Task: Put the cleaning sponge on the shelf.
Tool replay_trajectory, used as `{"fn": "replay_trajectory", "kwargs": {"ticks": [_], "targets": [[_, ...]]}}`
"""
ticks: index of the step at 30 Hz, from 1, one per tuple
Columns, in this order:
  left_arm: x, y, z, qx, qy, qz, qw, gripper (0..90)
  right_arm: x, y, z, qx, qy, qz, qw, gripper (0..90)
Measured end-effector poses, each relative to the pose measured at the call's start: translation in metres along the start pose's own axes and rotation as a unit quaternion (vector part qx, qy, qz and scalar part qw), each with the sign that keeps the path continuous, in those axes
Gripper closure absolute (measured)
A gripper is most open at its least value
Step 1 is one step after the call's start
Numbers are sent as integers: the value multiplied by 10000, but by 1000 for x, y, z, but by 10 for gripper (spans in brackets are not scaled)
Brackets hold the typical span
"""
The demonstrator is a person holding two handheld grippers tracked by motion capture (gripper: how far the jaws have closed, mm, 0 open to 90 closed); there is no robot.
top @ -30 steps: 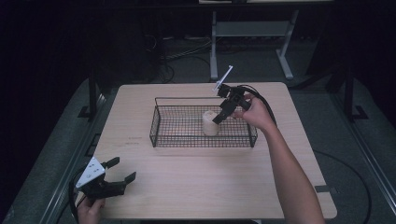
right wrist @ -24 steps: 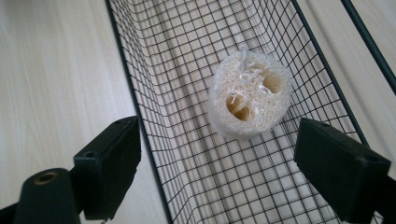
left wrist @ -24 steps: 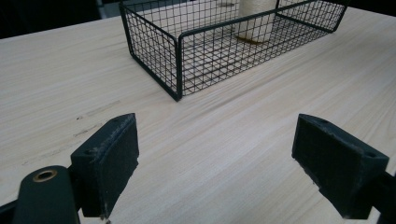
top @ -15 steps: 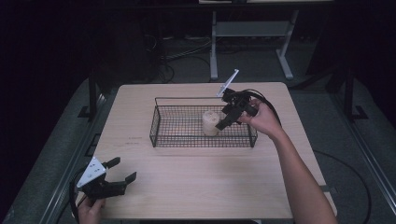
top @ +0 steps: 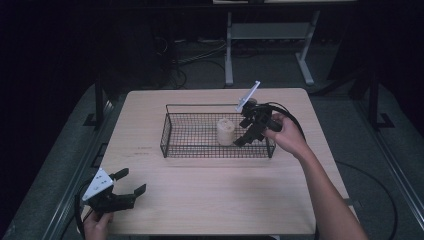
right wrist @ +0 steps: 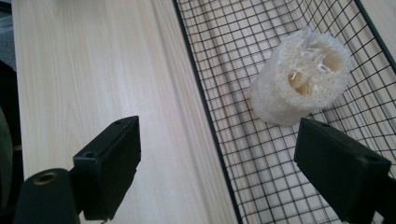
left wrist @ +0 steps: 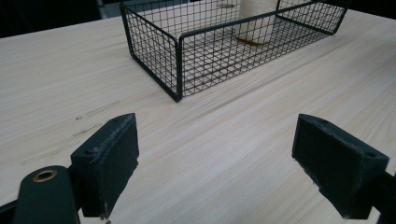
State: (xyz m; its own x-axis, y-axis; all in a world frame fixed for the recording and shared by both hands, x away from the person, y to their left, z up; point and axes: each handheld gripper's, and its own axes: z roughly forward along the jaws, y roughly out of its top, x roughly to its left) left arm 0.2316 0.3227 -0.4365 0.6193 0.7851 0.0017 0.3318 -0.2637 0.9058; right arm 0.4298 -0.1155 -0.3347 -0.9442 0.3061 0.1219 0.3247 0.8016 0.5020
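Item: loofah piece (right wrist: 299,81), pale, cylindrical, standing on end in the wire basket (top: 175,142), long axis upright, open pores facing up; in my left gripper view its top is cut off by the frame edge. Location: right half of basket, toward 3 o'clock.

Item: my right gripper (top: 245,134), jaws spread, nothing between them, straddling the basket's right wall, loofah piece just beside one jaw.

Item: my left gripper (top: 131,183), jaws spread, empty, at the table (top: 210,200) corner near 7 o'clock, well apart from the basket.
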Motion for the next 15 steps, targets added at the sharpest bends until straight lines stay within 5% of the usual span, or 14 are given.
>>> {"fn": "replay_trajectory", "kwargs": {"ticks": [15], "targets": [[-2,-1,2,40,-40,32,10000,139,27,-33,-12,65,-53,-79,9999,144]]}}
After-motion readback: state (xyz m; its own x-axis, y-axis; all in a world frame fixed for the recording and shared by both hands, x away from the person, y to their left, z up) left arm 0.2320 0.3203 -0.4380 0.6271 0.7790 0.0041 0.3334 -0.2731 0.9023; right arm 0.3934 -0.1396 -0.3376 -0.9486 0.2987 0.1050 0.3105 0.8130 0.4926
